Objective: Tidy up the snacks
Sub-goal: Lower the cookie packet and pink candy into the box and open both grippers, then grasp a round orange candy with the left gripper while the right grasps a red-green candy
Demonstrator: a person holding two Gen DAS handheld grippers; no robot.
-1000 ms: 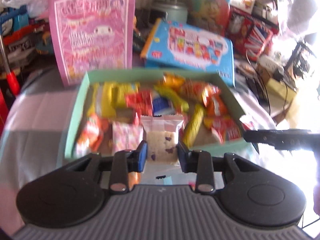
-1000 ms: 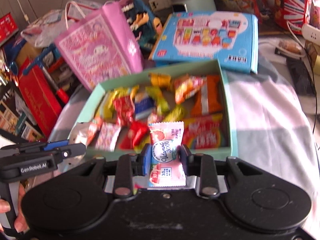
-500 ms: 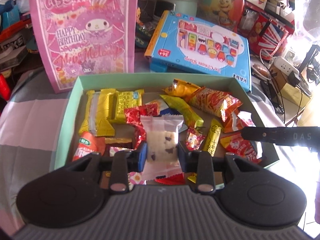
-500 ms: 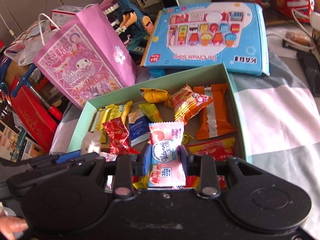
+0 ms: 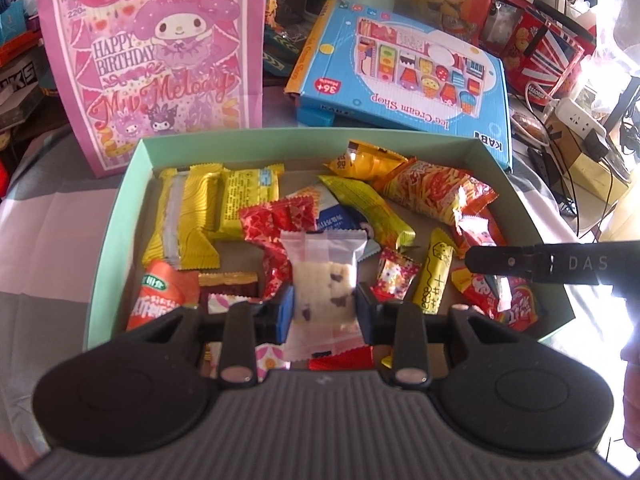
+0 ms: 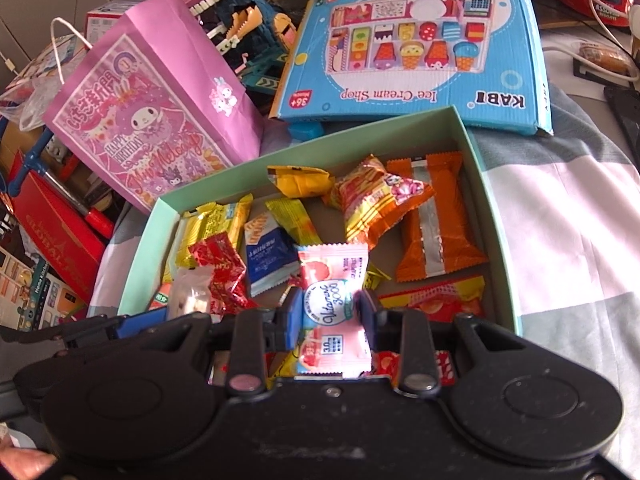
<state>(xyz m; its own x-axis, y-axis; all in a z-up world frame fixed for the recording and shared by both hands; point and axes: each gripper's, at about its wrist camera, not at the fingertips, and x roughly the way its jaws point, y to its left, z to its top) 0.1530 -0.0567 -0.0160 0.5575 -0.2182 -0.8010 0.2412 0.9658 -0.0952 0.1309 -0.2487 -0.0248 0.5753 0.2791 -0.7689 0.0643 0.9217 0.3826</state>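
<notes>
Both wrist cameras look steeply down from close above the near edge of the mint box [image 5: 116,216] [image 6: 486,184]. The left view faces it squarely, the right from its right side; both share the pink bag [image 5: 152,60] [image 6: 160,120] beyond.

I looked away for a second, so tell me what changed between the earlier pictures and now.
Both hand-held grippers came forward and down over the mint-green cardboard box. The left hand-held gripper still clamps the clear-wrapped white nougat bar; the right hand-held gripper still clamps the pink vitamin sachet. Nothing was released; the box's snacks lie unchanged.
</notes>
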